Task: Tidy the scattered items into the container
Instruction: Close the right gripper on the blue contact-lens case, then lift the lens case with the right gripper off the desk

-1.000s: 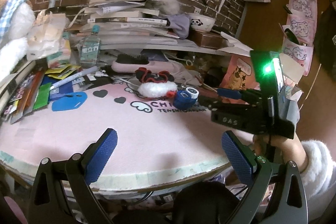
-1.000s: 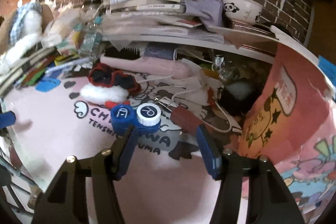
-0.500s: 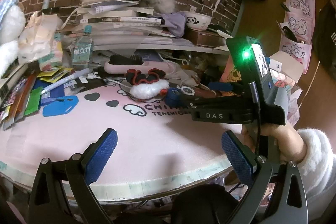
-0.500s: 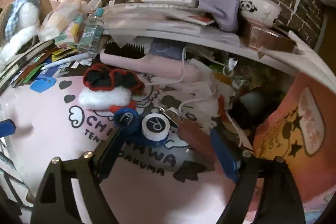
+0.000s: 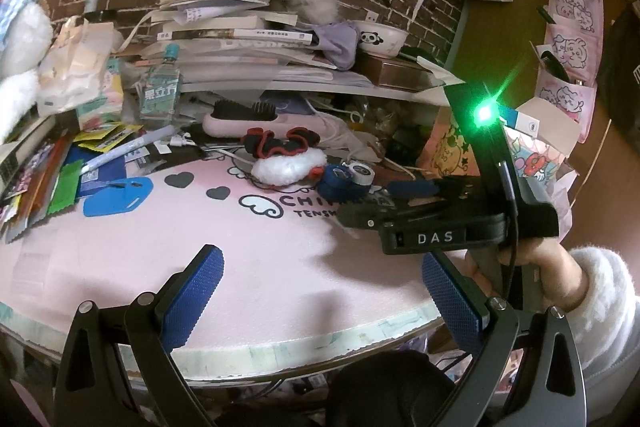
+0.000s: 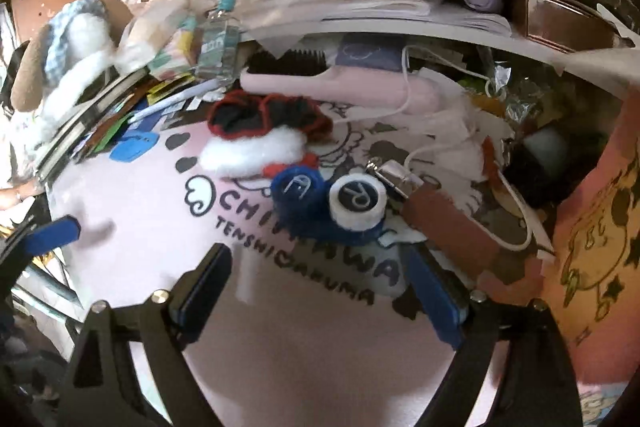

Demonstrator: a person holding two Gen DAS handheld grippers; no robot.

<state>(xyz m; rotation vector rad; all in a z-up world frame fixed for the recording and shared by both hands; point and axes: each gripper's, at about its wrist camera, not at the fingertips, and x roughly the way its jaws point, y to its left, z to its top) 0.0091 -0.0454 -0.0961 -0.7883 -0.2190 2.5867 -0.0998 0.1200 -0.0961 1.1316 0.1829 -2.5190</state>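
Opening jaws of right gripper point down at contact lens case on pink tabletop; nothing between pads, case just ahead of fingertips, not touched. Case: blue cap beside white cap marked R, lying near white fluffy piece and red-edged black scrunchie. Brown strap with metal clip just right of case. Left gripper hovers over near tabletop edge, jaws wide, empty. Pink hairbrush behind scrunchie.
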